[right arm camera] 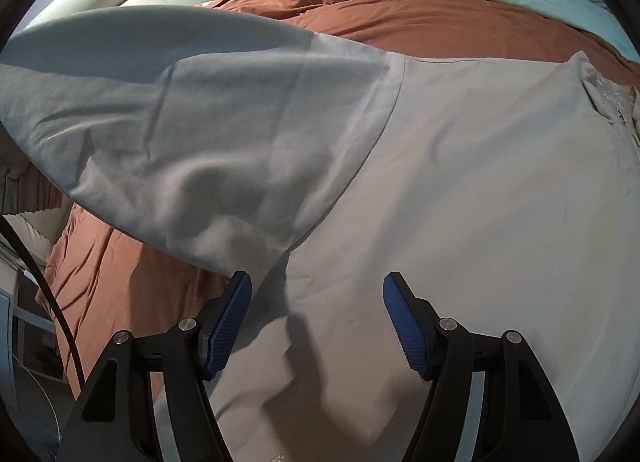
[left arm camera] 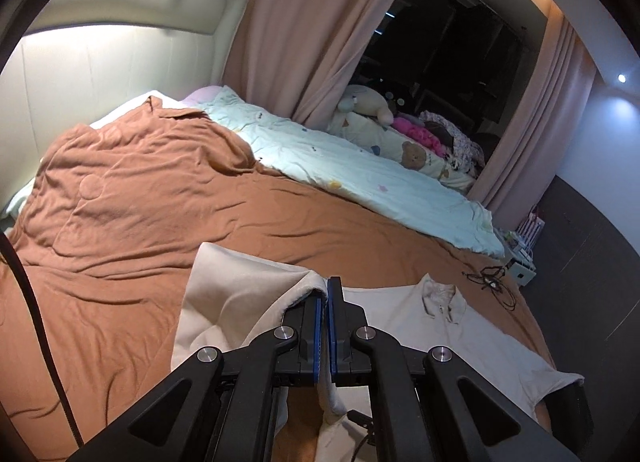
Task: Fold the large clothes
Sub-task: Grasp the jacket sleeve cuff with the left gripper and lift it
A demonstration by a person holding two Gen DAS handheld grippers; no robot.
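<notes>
The shirt [left arm camera: 404, 326] is lying face up across the lower right of the left wrist view, its collar [left arm camera: 442, 298] pointing toward the right edge, so its long axis is running left to right over the brown sheet [left arm camera: 160, 222]. One sleeve [right arm camera: 172, 134] is being lifted clear of the sheet and is hanging across the upper left of the right wrist view. The left gripper [left arm camera: 325, 294] is pinching that cloth, jaws pressed together on a fold. The right gripper [right arm camera: 317, 294] is hovering just over the shirt's body with jaws spread and nothing between the pads. The shirt's body is lying straight ahead of the right gripper and to the right of the left, so the sleeve looks set to cross rightward. Beyond, a pale quilt [left arm camera: 340, 166] is running along the window [left arm camera: 452, 46] side.
</notes>
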